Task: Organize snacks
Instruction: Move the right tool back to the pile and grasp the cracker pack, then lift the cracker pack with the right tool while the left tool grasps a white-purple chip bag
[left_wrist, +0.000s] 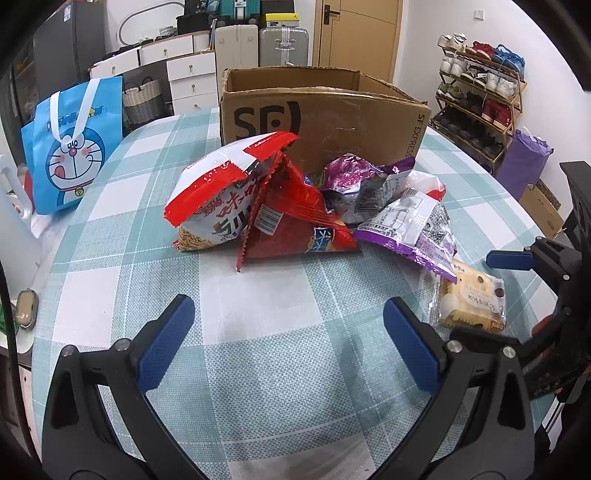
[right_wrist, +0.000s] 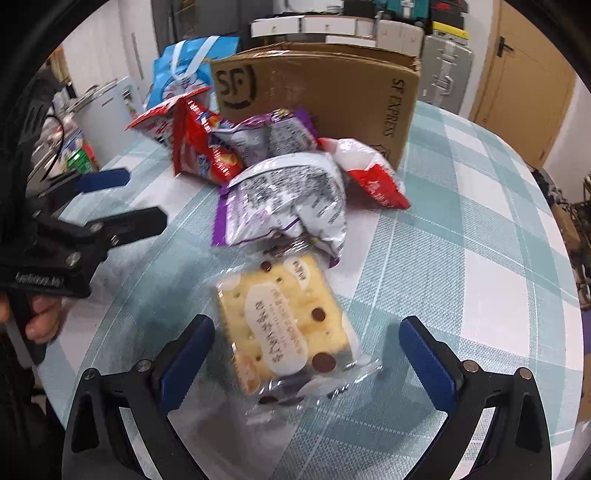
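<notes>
A pile of snack bags lies on the checked tablecloth in front of an open SF Express cardboard box (left_wrist: 325, 114) (right_wrist: 317, 92). It holds a red-and-white noodle snack bag (left_wrist: 218, 195), a red chip bag (left_wrist: 295, 221) (right_wrist: 207, 147), purple bags (left_wrist: 406, 221) (right_wrist: 284, 199) and a clear-wrapped cracker pack (left_wrist: 471, 299) (right_wrist: 284, 325). My left gripper (left_wrist: 288, 332) is open and empty, short of the red bags. My right gripper (right_wrist: 306, 354) is open, its jaws either side of the cracker pack, not closed on it.
A blue Doraemon tote (left_wrist: 74, 147) stands at the table's left edge. A white jug (left_wrist: 14, 229) sits far left. Drawers, suitcases and a shoe rack (left_wrist: 480, 99) stand beyond the table. The left gripper also shows in the right wrist view (right_wrist: 122, 199).
</notes>
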